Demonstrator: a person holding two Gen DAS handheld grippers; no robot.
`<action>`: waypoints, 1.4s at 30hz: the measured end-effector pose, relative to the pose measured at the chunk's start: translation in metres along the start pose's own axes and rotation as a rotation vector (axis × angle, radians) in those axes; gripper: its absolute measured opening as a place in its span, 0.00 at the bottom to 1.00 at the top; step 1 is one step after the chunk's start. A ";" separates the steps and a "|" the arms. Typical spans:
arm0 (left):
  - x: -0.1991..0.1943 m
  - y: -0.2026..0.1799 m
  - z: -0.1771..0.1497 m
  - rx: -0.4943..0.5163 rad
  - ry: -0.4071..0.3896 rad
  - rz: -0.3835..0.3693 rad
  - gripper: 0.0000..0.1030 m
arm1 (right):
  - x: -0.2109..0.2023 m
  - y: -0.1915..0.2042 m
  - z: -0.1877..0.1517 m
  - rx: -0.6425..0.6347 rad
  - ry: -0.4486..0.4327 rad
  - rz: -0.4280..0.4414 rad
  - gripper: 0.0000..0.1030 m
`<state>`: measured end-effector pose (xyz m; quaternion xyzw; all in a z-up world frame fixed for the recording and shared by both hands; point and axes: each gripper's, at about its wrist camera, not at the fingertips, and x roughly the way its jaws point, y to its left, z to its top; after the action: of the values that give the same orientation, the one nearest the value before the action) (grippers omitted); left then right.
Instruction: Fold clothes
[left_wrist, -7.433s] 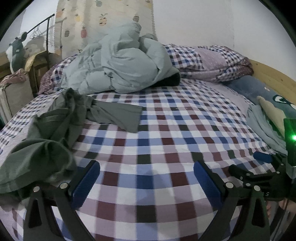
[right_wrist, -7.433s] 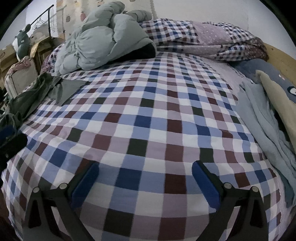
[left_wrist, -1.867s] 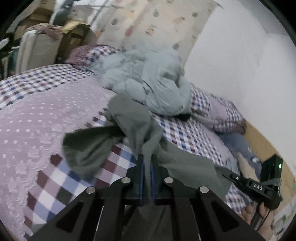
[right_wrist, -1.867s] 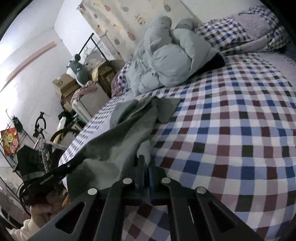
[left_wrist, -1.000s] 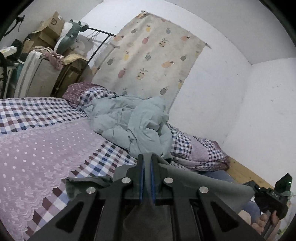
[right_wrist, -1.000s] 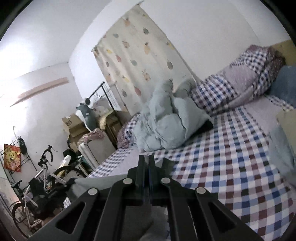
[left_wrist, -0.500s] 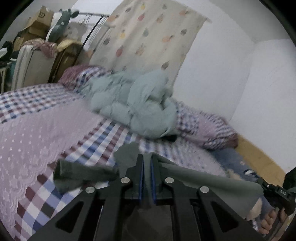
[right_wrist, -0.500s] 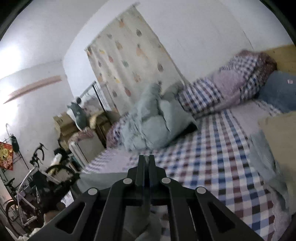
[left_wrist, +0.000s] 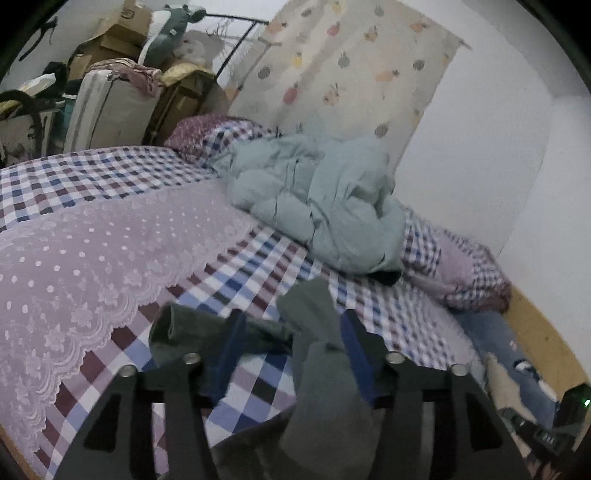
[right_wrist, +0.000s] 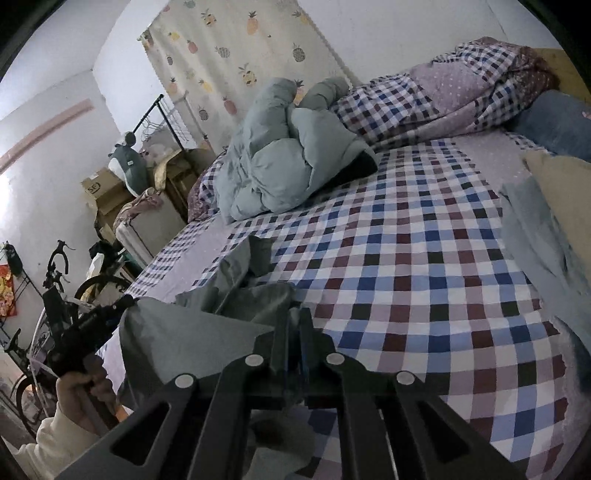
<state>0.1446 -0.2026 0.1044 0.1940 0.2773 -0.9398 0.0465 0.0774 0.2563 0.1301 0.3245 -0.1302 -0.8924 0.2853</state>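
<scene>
Left gripper (left_wrist: 291, 354) is spread wide now, where half a second ago it pinched the green shirt (left_wrist: 325, 391); cloth drapes over one finger and could snag. Right gripper (right_wrist: 293, 343) clamps the shirt's edge, which sags crumpled onto the checked bedsheet (right_wrist: 424, 266), so wrinkles may set.
</scene>
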 end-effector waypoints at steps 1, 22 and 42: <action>-0.001 -0.002 0.000 0.004 -0.001 -0.027 0.63 | 0.000 0.004 0.000 -0.015 -0.004 0.009 0.05; 0.014 -0.065 -0.023 0.212 0.168 -0.272 0.74 | 0.022 0.139 -0.074 -0.591 0.217 0.423 0.05; 0.031 -0.164 -0.089 0.661 0.284 -0.288 0.75 | -0.009 0.106 -0.071 -0.518 0.283 0.574 0.70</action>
<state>0.1138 -0.0160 0.1062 0.2858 -0.0126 -0.9392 -0.1898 0.1748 0.1734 0.1250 0.3119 0.0542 -0.7263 0.6101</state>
